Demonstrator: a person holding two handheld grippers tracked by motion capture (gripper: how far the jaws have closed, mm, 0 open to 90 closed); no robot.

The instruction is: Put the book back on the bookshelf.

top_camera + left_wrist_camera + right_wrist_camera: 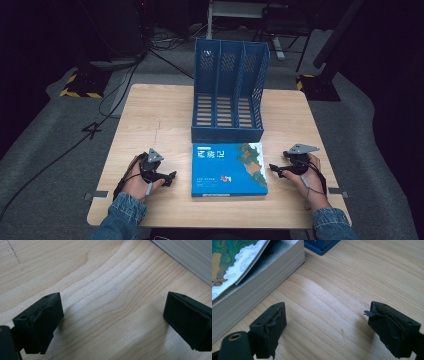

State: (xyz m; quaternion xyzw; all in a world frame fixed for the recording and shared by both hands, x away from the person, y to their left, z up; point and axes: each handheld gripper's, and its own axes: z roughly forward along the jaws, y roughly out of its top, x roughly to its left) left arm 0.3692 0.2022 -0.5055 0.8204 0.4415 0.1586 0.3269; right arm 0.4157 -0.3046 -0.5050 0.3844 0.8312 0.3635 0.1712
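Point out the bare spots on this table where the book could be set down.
Bare wood lies left of the blue file rack, between it and the table's left edge, and likewise on its right. The strip between rack and book is crowded. Each side of the book is taken by the left hand-held gripper and the right hand-held gripper.

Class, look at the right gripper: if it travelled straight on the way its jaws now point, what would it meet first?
Most likely the book: the right gripper, jaws open, points at its page edge across a short strip of bare table.
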